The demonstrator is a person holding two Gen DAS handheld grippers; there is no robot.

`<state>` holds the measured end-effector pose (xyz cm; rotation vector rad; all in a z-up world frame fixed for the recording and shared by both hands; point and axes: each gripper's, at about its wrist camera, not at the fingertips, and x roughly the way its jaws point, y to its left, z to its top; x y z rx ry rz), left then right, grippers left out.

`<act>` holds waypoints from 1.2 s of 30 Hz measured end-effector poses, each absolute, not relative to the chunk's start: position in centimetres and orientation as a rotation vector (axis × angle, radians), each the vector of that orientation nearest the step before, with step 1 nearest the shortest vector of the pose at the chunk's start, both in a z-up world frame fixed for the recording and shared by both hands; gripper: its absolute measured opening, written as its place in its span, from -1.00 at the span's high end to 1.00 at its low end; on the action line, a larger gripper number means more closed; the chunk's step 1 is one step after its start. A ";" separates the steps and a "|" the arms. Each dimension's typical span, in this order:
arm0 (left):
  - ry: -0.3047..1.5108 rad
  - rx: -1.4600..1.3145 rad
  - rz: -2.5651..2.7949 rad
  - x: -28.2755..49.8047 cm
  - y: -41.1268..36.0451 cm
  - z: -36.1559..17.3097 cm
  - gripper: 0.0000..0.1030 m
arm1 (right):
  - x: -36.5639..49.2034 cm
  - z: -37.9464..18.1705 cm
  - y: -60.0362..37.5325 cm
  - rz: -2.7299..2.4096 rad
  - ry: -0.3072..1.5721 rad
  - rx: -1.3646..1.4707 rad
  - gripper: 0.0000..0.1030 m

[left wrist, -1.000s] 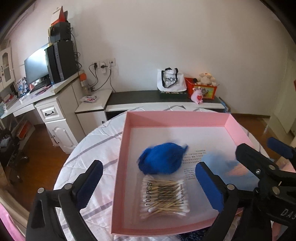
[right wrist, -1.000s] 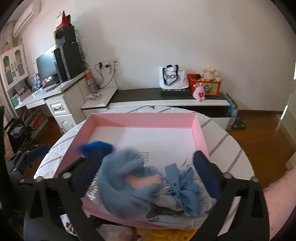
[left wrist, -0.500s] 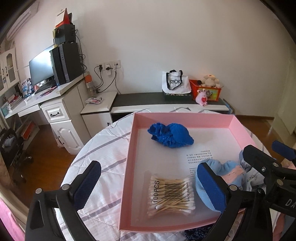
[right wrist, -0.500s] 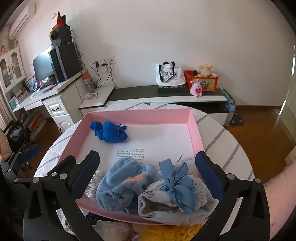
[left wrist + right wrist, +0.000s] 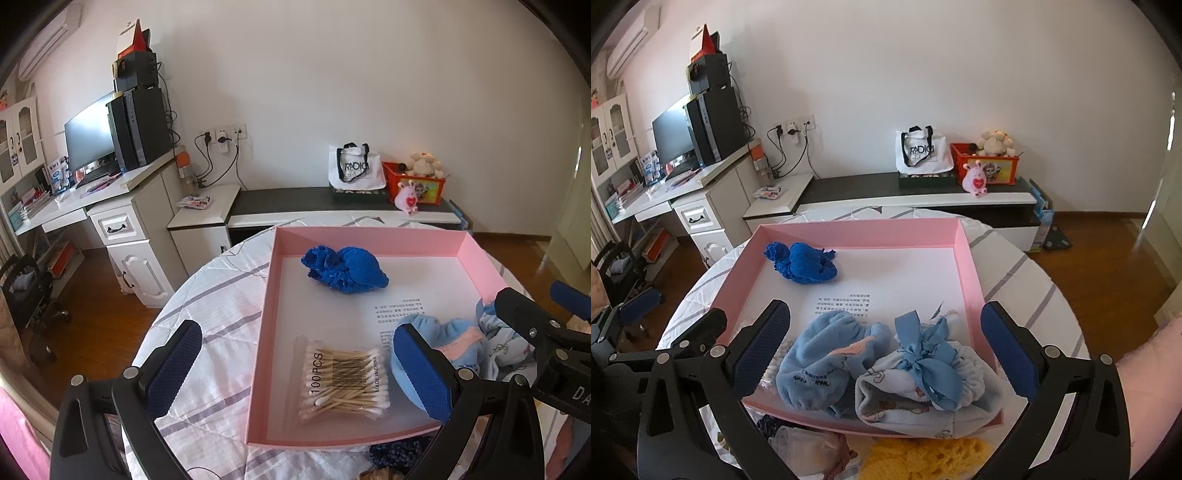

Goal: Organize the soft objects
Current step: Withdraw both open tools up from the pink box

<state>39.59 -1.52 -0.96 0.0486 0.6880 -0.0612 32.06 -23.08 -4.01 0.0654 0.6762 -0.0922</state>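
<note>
Since a second earlier, the royal-blue knit piece had shifted to the pink tray's far-left corner, and the light-blue fleece mittens had settled at its near edge. You held the right gripper above that edge, jaws spread wide and empty. Beside the mittens lay the ribboned bonnet, touching them. Your left gripper also gaped open, empty, over the cotton swab packet at the tray's near left.

Both wrist views look down, close — sharing pink tray
</note>
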 end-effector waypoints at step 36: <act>0.493 0.011 -0.016 21.9 -1.8 4.9 -1.00 | 18.4 1.5 -21.4 -0.109 0.506 -0.031 -1.00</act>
